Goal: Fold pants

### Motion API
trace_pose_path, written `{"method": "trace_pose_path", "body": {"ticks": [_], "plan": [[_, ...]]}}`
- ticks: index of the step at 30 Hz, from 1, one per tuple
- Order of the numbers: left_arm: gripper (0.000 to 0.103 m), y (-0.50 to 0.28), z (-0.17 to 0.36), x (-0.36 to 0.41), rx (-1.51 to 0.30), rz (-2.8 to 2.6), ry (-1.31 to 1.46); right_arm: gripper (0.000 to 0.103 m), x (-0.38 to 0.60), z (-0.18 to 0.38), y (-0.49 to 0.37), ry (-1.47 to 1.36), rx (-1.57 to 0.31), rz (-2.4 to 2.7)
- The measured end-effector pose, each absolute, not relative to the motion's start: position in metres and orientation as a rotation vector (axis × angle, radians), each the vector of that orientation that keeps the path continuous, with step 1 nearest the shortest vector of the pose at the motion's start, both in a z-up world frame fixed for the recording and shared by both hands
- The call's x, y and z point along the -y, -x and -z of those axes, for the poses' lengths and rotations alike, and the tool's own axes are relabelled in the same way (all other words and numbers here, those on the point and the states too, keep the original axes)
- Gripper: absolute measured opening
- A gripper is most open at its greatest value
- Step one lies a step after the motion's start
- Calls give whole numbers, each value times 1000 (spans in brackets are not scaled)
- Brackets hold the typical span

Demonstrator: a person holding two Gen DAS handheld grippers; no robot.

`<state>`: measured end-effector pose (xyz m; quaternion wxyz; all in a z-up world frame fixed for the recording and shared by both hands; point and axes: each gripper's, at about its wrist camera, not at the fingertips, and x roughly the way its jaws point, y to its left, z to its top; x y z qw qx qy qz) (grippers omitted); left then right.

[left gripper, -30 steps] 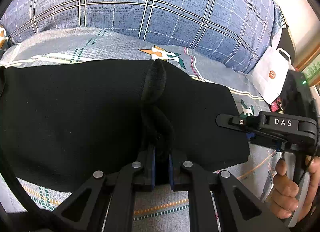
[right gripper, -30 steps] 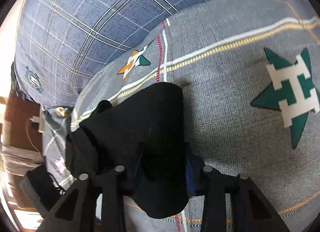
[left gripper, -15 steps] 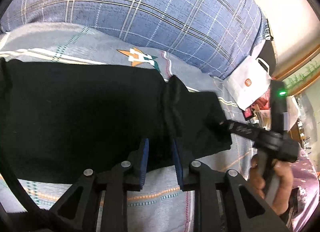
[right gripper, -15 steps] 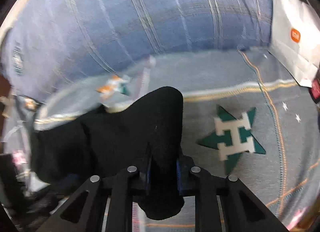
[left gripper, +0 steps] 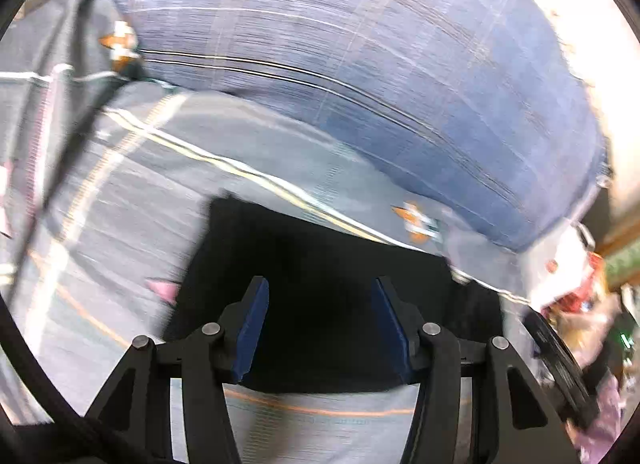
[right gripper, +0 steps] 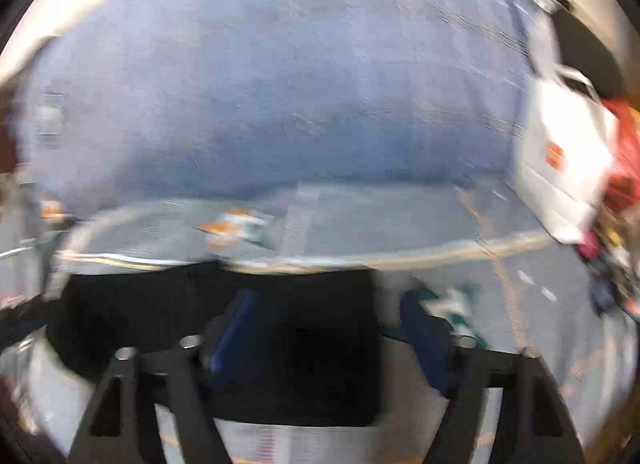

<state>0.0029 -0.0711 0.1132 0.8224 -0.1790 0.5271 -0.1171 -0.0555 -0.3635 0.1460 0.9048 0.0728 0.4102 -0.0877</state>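
Behind everything sits a big blue checked quilt (left gripper: 360,76), and in front of it the grey bed sheet (left gripper: 132,200) with star shapes holds the black pants (left gripper: 320,264), which lie flat in a neat folded block. Both the left gripper (left gripper: 318,328) and the right gripper (right gripper: 328,328) have just been opening, and now stand wide with nothing pinched between them. That fold looks done, so maybe only one more fold or some smoothing is left.
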Motion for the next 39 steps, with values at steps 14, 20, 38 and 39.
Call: {"method": "trace_pose_path", "body": {"ticks": [14,20,38,39], "plan": [[9,-84,-57,43,-1217,129,273,35,230,-85,-18,-378,-998,-433],[4,-82,-63,19,-1217,203,506,34,215,-53,-20,-352,-1062,-467],[7,-77,-36,-19,-1221,206,810,61,207,-44,-19,-327,-1088,-464],[6,-74,-34,-27,-1212,216,878,61,207,-44,-19,-327,-1088,-464]]}}
